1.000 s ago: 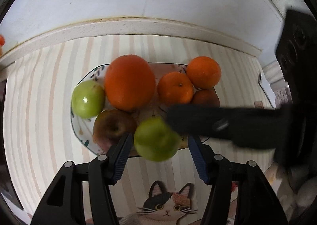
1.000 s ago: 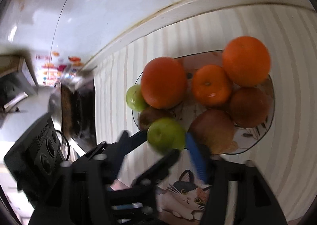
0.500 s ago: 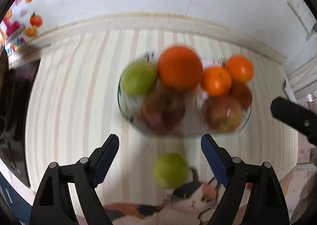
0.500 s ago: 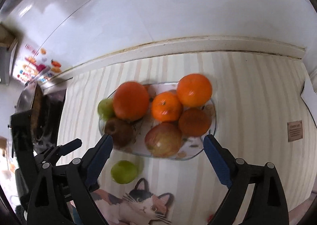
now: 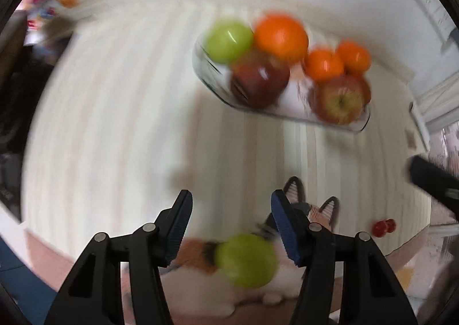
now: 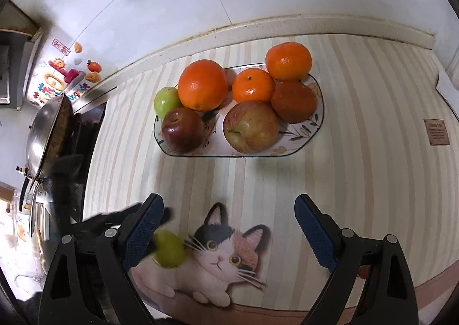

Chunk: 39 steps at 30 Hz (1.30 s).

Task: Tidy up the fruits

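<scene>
A glass plate on the striped cloth holds several fruits: oranges, a dark red apple, a red-yellow apple and a green apple. The plate also shows in the blurred left wrist view. Another green apple lies loose on the cat picture, low between the fingers of my left gripper, which is open and not gripping it. The same apple shows beside the left fingertip of my right gripper, which is open and empty.
A cat picture is printed on the cloth at the front edge. A wok sits on a black stove to the left. A small red object lies at the front right. The white wall runs behind the plate.
The green apple has left my left gripper's fingers and rolled off the plate toward the front onto the cat picture. Both grippers have pulled back from the plate. The left view swings left.
</scene>
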Tool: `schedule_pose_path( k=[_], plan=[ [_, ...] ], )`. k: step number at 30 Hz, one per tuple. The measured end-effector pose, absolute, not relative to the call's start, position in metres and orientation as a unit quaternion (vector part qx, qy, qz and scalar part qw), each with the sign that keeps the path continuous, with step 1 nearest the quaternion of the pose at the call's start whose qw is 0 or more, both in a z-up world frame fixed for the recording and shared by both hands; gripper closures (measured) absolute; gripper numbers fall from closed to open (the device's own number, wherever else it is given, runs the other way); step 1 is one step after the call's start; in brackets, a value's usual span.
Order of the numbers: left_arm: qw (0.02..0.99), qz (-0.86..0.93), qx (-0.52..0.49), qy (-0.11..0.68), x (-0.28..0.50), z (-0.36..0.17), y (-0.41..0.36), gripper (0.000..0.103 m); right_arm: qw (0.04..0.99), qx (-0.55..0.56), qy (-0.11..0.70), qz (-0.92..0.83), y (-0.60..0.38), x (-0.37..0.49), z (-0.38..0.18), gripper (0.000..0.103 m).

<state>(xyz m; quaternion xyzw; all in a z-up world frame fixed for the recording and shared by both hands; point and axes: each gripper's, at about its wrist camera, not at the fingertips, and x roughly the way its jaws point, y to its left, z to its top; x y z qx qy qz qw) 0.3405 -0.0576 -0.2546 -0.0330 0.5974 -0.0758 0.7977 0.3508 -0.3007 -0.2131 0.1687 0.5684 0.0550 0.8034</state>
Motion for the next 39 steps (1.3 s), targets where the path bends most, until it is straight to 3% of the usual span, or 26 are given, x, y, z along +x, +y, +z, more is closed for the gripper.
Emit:
schedule_pose_path(
  k=[2, 3, 9, 19, 27, 35, 39],
  plan=[
    [0.814, -0.055, -0.038, 0.576, 0.326, -0.234, -0.034, 0.032, 0.802, 0.181, 0.568, 0.052, -0.306, 0.342, -0.213, 0.008],
    [0.814, -0.039, -0.039, 0.579, 0.319, -0.231, -0.018, 0.031, 0.797, 0.184, 0.572, 0.051, -0.306, 0.338, -0.216, 0.008],
    [0.716, -0.07, -0.145, 0.679, 0.305, -0.28, 0.01, 0.031, 0.756, 0.208, 0.617, 0.072, -0.296, 0.331, -0.248, 0.008],
    [0.665, -0.084, -0.198, 0.715, 0.326, -0.324, -0.038, 0.031, 0.754, 0.214, 0.618, 0.052, -0.309, 0.318, -0.259, 0.008],
    [0.676, -0.078, -0.159, 0.715, 0.352, -0.33, -0.077, 0.031, 0.75, 0.239, 0.615, 0.034, -0.332, 0.309, -0.268, 0.008],
    [0.731, -0.068, -0.11, 0.67, 0.364, -0.29, -0.099, 0.031, 0.757, 0.245, 0.605, 0.034, -0.34, 0.314, -0.264, 0.008],
    [0.728, -0.063, -0.075, 0.679, 0.381, -0.3, -0.113, 0.031, 0.758, 0.249, 0.602, 0.031, -0.343, 0.32, -0.267, 0.008]
  ],
)
